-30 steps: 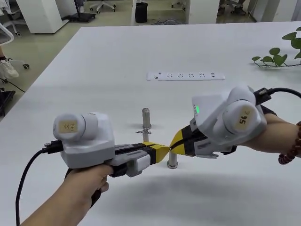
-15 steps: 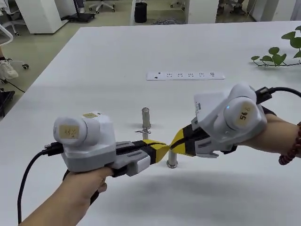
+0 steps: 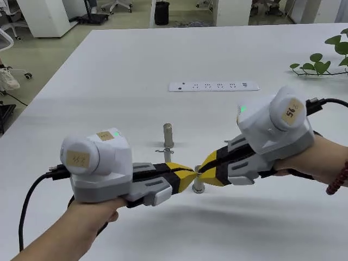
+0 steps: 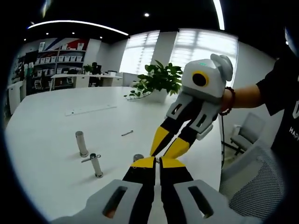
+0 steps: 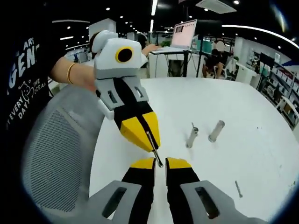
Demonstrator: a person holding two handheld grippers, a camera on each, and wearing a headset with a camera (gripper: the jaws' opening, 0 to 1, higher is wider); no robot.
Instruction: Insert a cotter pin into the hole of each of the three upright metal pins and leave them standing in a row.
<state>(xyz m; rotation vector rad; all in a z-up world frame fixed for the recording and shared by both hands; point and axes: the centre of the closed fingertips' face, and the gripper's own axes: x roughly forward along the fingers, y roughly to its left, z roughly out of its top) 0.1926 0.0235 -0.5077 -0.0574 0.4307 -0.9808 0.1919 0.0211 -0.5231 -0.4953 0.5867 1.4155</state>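
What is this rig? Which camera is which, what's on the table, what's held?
No robot: a person holds a two-jaw gripper in each hand. One picture comes from a headset camera looking down; the two round ones come from cameras on the grippers. On the white table stand three metal pins: a bare pin, a fitted pin with its hole already filled, and a third pin by the gripper tips. A power strip and a plant sit farther back. The left gripper is shut on a cotter pin; the right gripper is open, facing it tip to tip.

Smooth matt white table [image 3: 109, 81], 3 dull grey metal pins [image 3: 168, 135].
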